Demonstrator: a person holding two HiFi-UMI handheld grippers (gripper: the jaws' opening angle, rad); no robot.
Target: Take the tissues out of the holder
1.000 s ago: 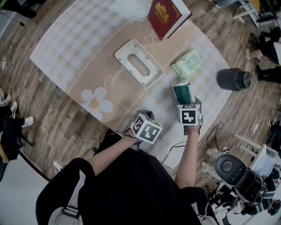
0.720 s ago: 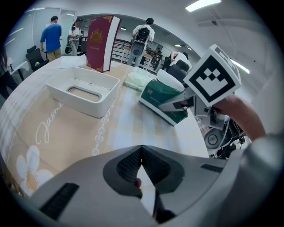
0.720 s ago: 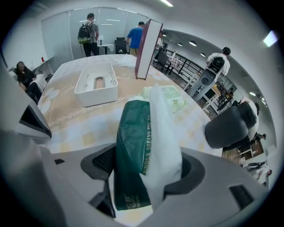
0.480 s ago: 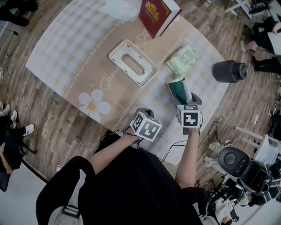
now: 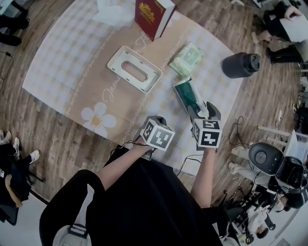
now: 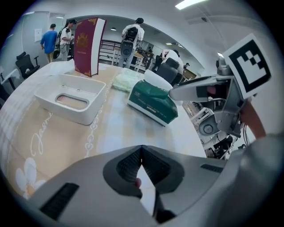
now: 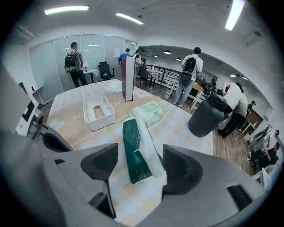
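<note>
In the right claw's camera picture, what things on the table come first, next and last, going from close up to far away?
green tissue pack → pale green pack → red book

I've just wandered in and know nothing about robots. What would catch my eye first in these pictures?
Probably the dark green tissue pack, a white sheet poking out, lying on the checked tablecloth between the jaws of the right gripper, which have just been opening and do not press it. Beyond it lies the white tissue holder, and a red book stands upright at the far edge.
</note>
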